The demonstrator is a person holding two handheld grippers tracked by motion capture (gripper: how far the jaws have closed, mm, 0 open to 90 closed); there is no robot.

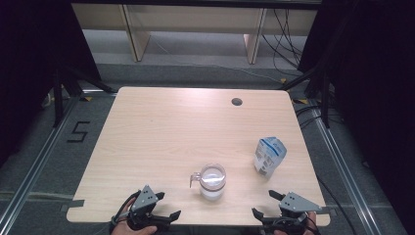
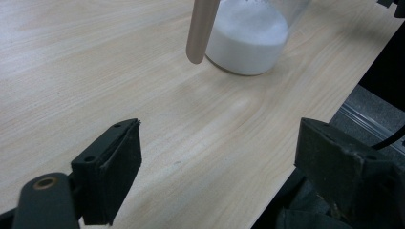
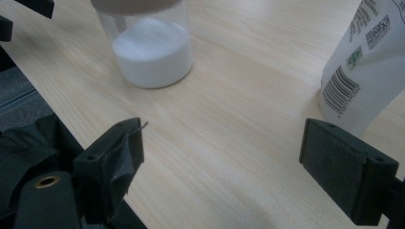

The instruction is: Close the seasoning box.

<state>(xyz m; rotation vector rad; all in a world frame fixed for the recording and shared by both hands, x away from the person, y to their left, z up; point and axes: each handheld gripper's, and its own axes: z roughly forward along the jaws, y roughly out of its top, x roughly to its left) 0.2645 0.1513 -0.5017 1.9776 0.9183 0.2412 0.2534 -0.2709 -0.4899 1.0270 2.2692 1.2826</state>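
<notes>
While I am holding both claws low at the bottom edge of the high view, neither one is touching anything. My left gripper (image 1: pixel 166 205) is sitting at the lower left of that frame, at the near edge of the table (image 1: pixel 161 127), with its jaws spread wide and nothing between them. In the left gripper view the two black pads are standing far apart at the lower corners, and only bare wood is showing in the gap. My right gripper (image 1: pixel 266 203) is resting at the lower right of the high view, likewise gaping wide and empty; in the right gripper view its pads are framing plain tabletop.

The clear jar (image 1: pixel 212 181) is standing upright in the lower middle of the high view, between my two claws and a little beyond them, well apart from both. It is partly filled with white powder (image 2: pixel 248 40), which is showing at the top centre of the left gripper view and at the upper left of the right gripper view. A pale stick-like handle (image 2: pixel 200 28) is hanging down beside the jar in the left gripper view, its tip just above the wood.

The white and blue pouch (image 1: pixel 268 155) is standing at the right of the high view, beyond my right gripper, its barcode showing at the right edge of the right gripper view.
</notes>
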